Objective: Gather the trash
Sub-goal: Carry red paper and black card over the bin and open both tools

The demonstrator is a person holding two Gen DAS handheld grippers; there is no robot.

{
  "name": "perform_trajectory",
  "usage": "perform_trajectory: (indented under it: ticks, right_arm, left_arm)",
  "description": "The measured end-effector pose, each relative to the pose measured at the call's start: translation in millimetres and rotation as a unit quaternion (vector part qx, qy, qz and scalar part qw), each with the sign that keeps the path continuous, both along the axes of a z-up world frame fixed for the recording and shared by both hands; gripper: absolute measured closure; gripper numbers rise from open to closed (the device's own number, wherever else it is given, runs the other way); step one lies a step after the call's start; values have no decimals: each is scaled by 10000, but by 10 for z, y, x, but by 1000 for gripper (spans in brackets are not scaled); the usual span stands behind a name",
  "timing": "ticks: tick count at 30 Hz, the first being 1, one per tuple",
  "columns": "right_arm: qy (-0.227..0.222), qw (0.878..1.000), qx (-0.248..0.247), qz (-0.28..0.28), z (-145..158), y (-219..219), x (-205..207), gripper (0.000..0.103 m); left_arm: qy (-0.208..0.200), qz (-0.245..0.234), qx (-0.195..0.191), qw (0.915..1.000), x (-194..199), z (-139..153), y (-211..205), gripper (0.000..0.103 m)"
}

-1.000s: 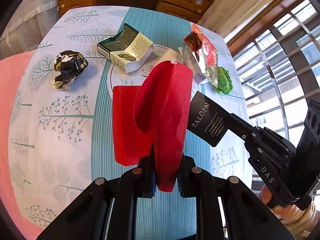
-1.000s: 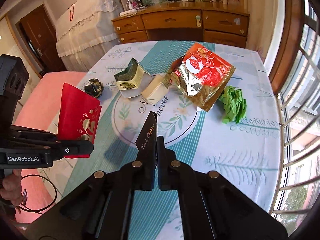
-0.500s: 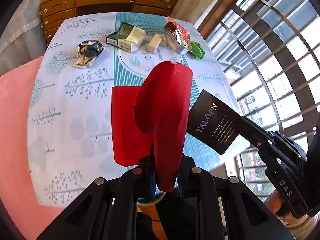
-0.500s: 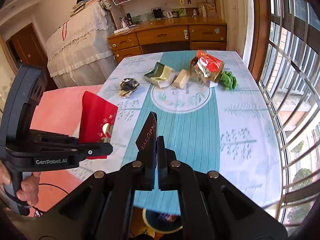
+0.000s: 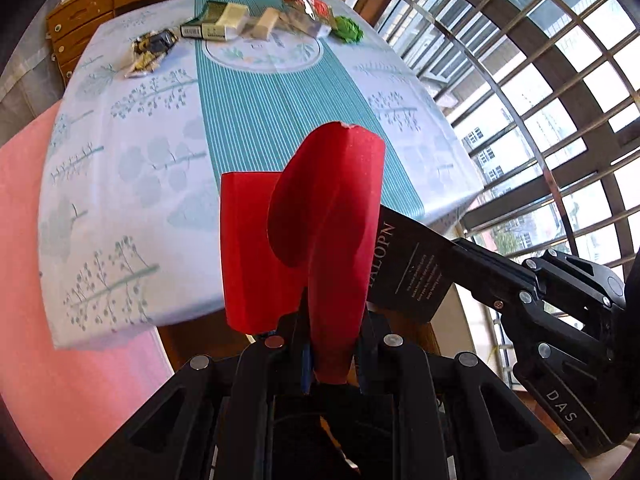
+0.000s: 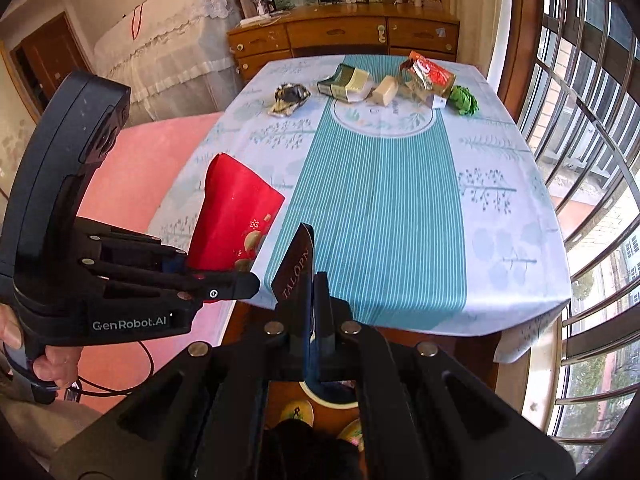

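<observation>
My left gripper (image 5: 332, 336) is shut on a red paper envelope (image 5: 312, 224), held past the table's near edge; it also shows in the right wrist view (image 6: 236, 220). My right gripper (image 6: 312, 312) is shut on a black TALOPN card (image 6: 296, 268), seen beside the envelope in the left wrist view (image 5: 408, 264). More trash lies at the far end of the table: a crumpled foil wrapper (image 6: 290, 96), a green carton (image 6: 348, 82), a beige box (image 6: 386, 88), a red snack bag (image 6: 430, 76) and crumpled green paper (image 6: 464, 100).
The table has a blue-and-white cloth (image 6: 380, 200). A pink surface (image 6: 132, 168) lies to its left, a wooden dresser (image 6: 344, 38) behind and barred windows (image 6: 580, 120) to the right. A round bin rim (image 6: 332, 398) shows below the right gripper.
Both grippers have pulled back from the table with their items, from over the middle of the cloth to beyond its near edge. The trash on the table has not moved.
</observation>
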State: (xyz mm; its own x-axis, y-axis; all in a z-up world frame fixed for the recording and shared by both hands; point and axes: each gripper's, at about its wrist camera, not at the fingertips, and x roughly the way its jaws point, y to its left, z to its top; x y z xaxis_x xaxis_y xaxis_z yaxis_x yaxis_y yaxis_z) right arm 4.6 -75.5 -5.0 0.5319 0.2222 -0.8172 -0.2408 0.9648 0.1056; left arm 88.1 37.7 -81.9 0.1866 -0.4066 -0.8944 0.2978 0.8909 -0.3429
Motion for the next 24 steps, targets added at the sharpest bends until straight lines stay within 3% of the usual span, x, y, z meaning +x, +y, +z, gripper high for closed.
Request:
perform_trajectory:
  ticks: [7, 12, 17, 24]
  right_arm:
    - [481, 9988, 93, -83, -422, -150, -221, 103]
    - [805, 9965, 123, -178, -869, -332, -317, 103]
    - [1041, 9936, 199, -393, -1519, -563, -389, 103]
    - [1378, 9868, 300, -794, -2574, -792, -348, 103]
  left_arm:
    - [309, 131, 131, 9993, -299, -355, -185, 88]
    - [614, 155, 307, 9975, -509, -802, -400, 88]
    - [742, 183, 488, 9959, -663, -1384, -593, 87]
    - [977, 484, 712, 9915, -639, -2508, -672, 87]
